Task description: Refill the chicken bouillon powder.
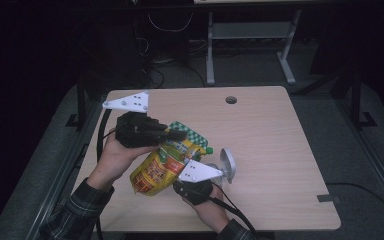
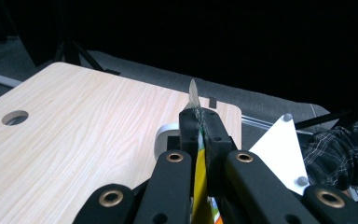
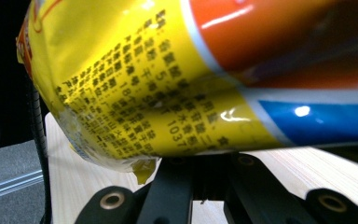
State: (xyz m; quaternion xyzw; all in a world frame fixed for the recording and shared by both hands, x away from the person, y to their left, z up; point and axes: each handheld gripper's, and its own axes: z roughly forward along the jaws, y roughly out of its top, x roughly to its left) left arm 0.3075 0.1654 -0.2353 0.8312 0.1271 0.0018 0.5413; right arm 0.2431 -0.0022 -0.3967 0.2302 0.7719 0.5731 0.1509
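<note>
The yellow pouch (image 1: 162,167) is held up over the table (image 1: 275,150) between both tongs. The left gripper (image 1: 180,134) is clamped on its top edge. The right gripper (image 1: 192,186) is closed beneath it; a grip cannot be told. The pouch should be kept level and moved slowly, so nothing tears.

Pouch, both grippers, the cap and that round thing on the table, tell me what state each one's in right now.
yellow pouch: off the table, held by both grippers.
green cap: on the spout.
left gripper: shut on the pouch's top edge.
right gripper: shut beneath the pouch.
round silver object: resting on the table.
</note>
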